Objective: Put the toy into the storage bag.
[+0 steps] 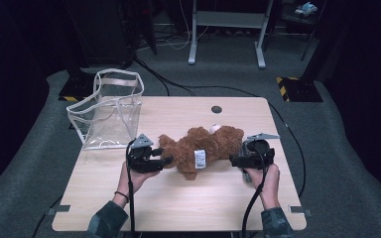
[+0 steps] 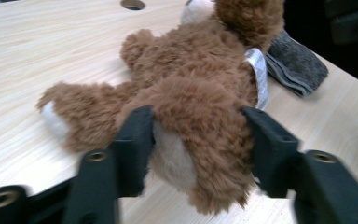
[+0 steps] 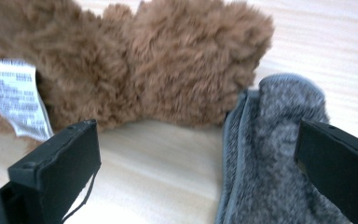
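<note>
High view: nearest the camera, two forearms enter from the bottom edge of the wooden table (image 1: 178, 208), each hand carrying a gripper. The left gripper (image 1: 164, 159) is set at the leg end of a brown teddy bear (image 1: 201, 148), which lies stretched across the middle of the table. From the left gripper view, one plush leg (image 2: 200, 140) is seen between the two black jaws, which stand at either side of it and touch the fur; whether the leg is pinched or merely bracketed cannot be told. The right gripper (image 1: 234, 160) is placed at the head end of the bear. From the right gripper view, its jaws are spread apart, with bare table between them and a grey knitted piece (image 3: 279, 154) lying against the far jaw; nothing is clamped. A white care label (image 1: 200, 157) is seen on the bear's body. Farther back, at the left rear of the table, a clear plastic bag (image 1: 110, 111) stands upright with its mouth open and nothing visible inside.

The work is judged to be at an early stage: the bear is approached at both ends but not lifted, and it is well apart from the bag. Securing a grip, carrying the bear across and lowering it into the bag appear to be left.
</note>
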`<state>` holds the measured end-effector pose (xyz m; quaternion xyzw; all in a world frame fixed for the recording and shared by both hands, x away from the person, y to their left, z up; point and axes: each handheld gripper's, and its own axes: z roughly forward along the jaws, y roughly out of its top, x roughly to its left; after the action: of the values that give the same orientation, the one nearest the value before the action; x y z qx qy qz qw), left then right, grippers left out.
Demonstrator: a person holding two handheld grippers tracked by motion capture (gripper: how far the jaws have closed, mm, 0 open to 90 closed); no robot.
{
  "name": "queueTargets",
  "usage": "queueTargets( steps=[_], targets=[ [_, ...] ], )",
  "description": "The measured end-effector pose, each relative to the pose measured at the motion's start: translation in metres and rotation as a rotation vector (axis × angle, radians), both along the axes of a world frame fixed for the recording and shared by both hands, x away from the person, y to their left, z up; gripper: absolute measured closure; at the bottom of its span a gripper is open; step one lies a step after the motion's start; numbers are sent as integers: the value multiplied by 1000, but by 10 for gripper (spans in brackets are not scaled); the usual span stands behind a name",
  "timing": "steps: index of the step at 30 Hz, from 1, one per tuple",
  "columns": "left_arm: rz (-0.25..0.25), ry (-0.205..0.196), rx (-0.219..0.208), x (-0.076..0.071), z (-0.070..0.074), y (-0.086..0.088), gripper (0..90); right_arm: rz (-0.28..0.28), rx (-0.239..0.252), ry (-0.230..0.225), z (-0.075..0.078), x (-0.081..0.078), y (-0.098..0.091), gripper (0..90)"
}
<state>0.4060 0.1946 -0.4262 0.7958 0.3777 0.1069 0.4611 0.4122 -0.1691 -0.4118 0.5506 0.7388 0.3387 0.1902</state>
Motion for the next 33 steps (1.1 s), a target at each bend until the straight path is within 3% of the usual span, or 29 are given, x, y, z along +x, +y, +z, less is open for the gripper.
queueTargets(
  steps=[2, 4, 7, 15, 21, 25, 27, 28, 31, 33],
  targets=[
    [-30, 1, 13, -2, -1, -5, 579, 0, 3, -7, 3, 3, -1, 0],
    [-53, 0, 40, -7, -4, -9, 604, 0, 9, -11, 6, 5, 0, 1],
    [-68, 5, 44, -11, -8, -11, 618, 3, 4, -19, 11, 8, 1, 3],
    [-151, 50, 60, -28, -29, -20, 612, -20, 16, -23, 10, 11, 0, 10],
    [-206, 61, 75, -31, -30, -21, 578, -28, 18, -27, 6, 15, 0, 19],
    [-197, 54, 58, -27, -24, -18, 525, -30, 45, -49, 13, 24, 6, 20],
    [-186, 55, 51, -26, -21, -17, 454, -33, 51, -52, 16, 31, 13, 19],
    [-173, 55, 43, -25, -18, -15, 454, -33, 51, -52, 16, 31, 13, 19],
    [-131, 35, 14, -20, -8, -9, 344, -23, 39, -52, 17, 41, 27, 16],
    [-81, 24, -20, -12, 1, -1, 320, -20, 36, -58, 17, 51, 38, 13]
  ],
)
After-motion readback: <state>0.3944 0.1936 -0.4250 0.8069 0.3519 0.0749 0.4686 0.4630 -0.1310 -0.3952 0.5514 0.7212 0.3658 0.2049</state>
